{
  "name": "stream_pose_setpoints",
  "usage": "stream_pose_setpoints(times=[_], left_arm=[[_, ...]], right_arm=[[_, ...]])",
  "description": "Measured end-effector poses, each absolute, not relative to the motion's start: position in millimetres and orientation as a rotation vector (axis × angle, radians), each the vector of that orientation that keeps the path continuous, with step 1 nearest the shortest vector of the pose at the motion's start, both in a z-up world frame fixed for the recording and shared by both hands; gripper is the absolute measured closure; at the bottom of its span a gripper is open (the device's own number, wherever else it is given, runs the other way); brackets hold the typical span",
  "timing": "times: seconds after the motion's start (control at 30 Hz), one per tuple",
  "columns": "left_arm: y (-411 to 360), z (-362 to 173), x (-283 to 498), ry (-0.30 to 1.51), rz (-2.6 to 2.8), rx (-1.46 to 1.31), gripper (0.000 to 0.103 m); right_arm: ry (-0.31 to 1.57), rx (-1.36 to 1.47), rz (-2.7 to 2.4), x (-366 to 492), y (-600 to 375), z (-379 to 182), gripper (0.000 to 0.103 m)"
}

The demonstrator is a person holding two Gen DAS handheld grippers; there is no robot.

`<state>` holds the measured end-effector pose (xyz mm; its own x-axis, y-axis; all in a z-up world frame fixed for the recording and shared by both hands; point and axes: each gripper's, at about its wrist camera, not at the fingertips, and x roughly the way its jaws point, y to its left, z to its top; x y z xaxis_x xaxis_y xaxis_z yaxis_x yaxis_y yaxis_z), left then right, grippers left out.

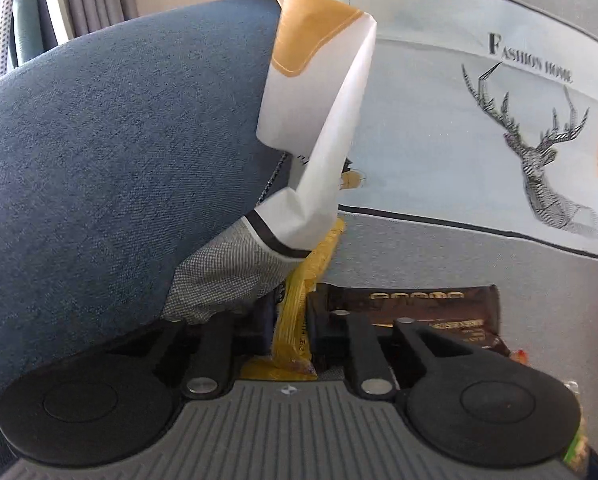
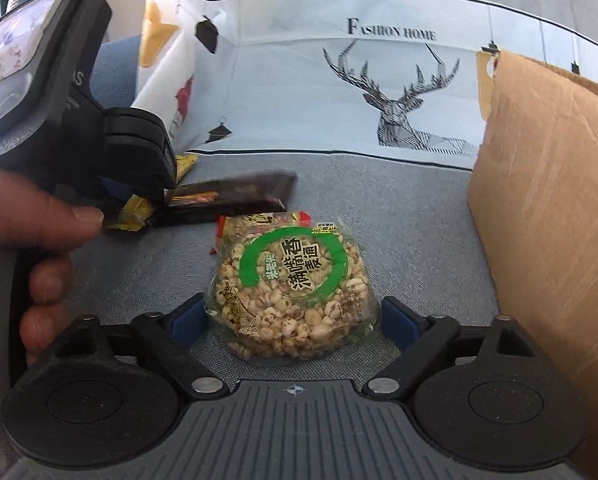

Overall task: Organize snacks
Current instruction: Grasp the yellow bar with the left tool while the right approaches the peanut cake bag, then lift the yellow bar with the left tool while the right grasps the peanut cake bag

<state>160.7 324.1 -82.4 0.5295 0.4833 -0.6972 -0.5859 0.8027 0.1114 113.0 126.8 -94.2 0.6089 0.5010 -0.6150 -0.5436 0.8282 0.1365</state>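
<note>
My left gripper [image 1: 293,320] is shut on a yellow snack packet [image 1: 295,312], low on the grey fabric surface; it also shows in the right wrist view [image 2: 139,184] with the yellow packet [image 2: 133,216] in it. A dark brown snack bar [image 1: 415,306] lies just right of it, seen too in the right wrist view [image 2: 231,196]. My right gripper [image 2: 289,320] is open, its blue pads on either side of a round puffed-grain cake pack [image 2: 295,296] with a green ring label. A red-edged packet [image 2: 259,222] lies behind the cake.
A brown cardboard box [image 2: 547,200] stands at the right. A blue cushion [image 1: 119,160] fills the left. A white-and-grey fabric bin wall with a deer print [image 2: 411,96] stands behind, and its folded corner [image 1: 323,120] rises ahead of the left gripper.
</note>
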Motion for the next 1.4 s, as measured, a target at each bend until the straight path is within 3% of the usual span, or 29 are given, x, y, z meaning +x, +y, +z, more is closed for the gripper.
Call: stream_pose_setpoints(times=[0.33,0.63,1.13,1.4], left_arm=[[308.2,-47.1,116.1,0.767,0.513,-0.278,0.089],[266.0,-26.4,45.7,0.853,0.360,-0.331,0.089],[237.0,-62.2,-29.1,1.051,0.369,-0.537,0.088],[222.5,-69.4,-29.2,1.071,0.387,-0.468,0.077]], right_arm=[[0.597,-0.157,0.669,78.8,114.4,-68.2,0.020],[0.635,-0.243,0.793,17.5,80.1,-47.2,0.020],[0.815,-0.274,0.831,-34.7,32.3,-51.7,0.019],[0.823,-0.271,0.854,-35.6,27.8,-60.8,0.017]])
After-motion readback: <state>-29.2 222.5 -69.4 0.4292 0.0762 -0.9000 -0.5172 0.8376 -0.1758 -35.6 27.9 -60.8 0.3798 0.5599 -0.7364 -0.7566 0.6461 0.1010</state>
